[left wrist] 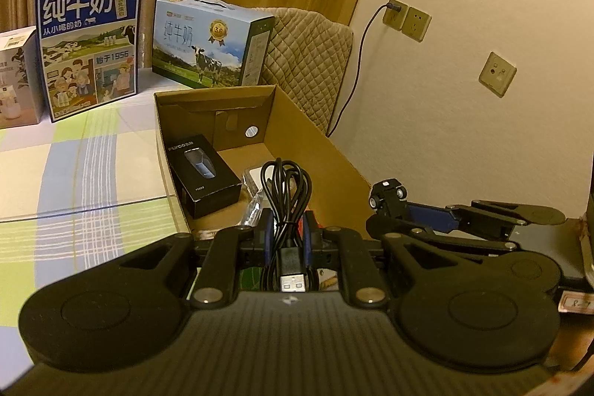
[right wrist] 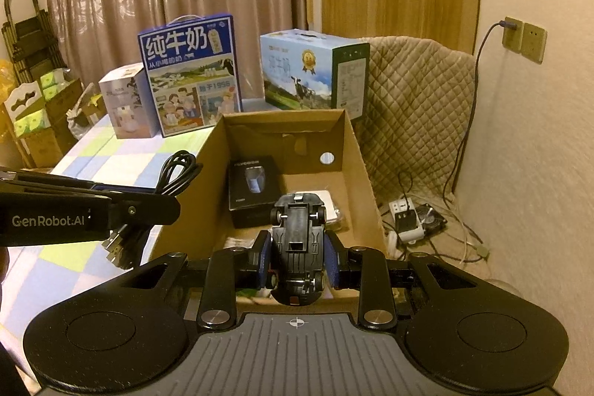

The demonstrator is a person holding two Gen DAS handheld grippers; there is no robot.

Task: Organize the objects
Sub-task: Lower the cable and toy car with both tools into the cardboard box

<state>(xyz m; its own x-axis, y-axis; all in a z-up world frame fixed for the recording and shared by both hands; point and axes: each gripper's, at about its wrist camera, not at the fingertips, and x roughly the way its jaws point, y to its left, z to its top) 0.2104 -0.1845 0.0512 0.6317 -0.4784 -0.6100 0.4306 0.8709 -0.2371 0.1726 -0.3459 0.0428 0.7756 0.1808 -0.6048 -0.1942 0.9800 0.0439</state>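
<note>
My left gripper (left wrist: pixel 286 229) clamped on a coiled cable (left wrist: pixel 286 188), right gripper (right wrist: pixel 299 257) clamped on a toy car (right wrist: pixel 297 240), both at the cardboard box's (right wrist: pixel 356 173) near edge, open floor beyond the black carton (right wrist: pixel 252 188) inside.

A table (right wrist: pixel 96 169) is covered by a cloth checked in pale blue, green and white. At its far edge a white box (right wrist: pixel 124 102), a dark blue milk carton (right wrist: pixel 191 73) and a light blue milk carton (right wrist: pixel 312 73) are stood upright in a row. Nearer, at the table's right side, an open cardboard box (right wrist: pixel 356 169) is set, its near end hidden by the grippers.
</note>
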